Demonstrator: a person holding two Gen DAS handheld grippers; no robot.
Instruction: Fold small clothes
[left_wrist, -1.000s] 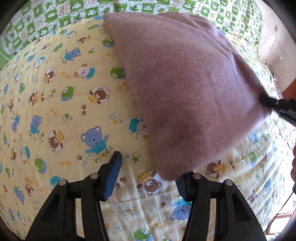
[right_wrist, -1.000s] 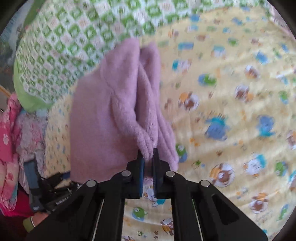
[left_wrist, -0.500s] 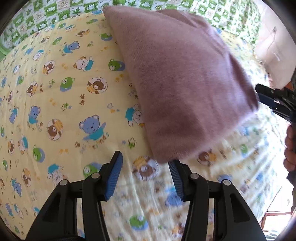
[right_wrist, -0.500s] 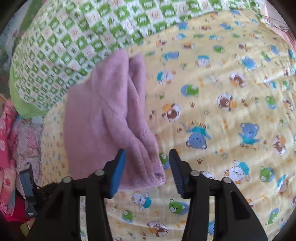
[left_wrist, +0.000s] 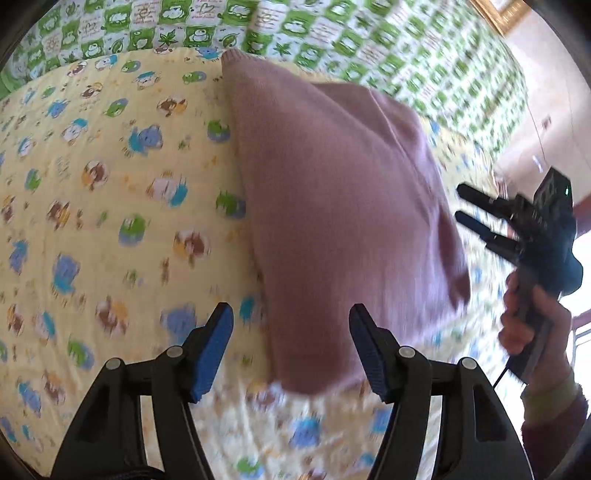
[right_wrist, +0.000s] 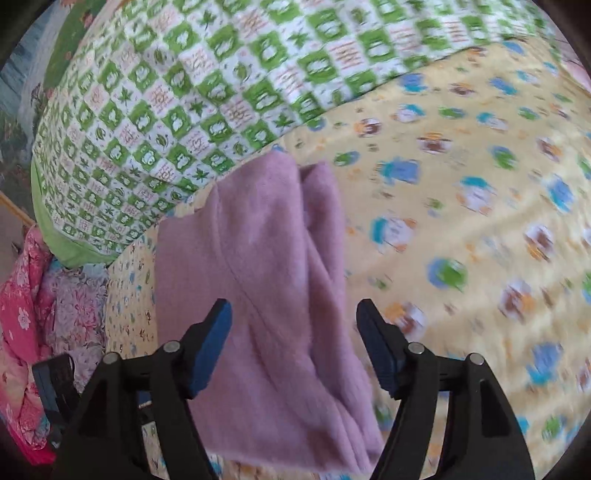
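A mauve knitted garment (left_wrist: 332, 206) lies folded on the yellow bear-print sheet (left_wrist: 92, 221). My left gripper (left_wrist: 291, 310) hovers above its near corner, jaws opening, the pads clear of the cloth. In the left wrist view my right gripper (left_wrist: 461, 204) is off the garment's right edge, held by a hand (left_wrist: 528, 328), its fingers apart. In the right wrist view the garment (right_wrist: 258, 266) runs under and between the blue pads (right_wrist: 212, 343) of my right gripper (right_wrist: 293, 304), whose jaws are opening with nothing pinched.
A green-and-white checked quilt (right_wrist: 184, 92) is heaped along the far side of the sheet (right_wrist: 480, 221). Pink floral cloth (right_wrist: 22, 302) is piled beyond the bed's edge at the left of the right wrist view. A pale wall (left_wrist: 546, 122) stands to the right.
My right gripper let go of the garment's edge, opened and drew back from it. My left gripper rose and opened wider. The garment now rests on the sheet.
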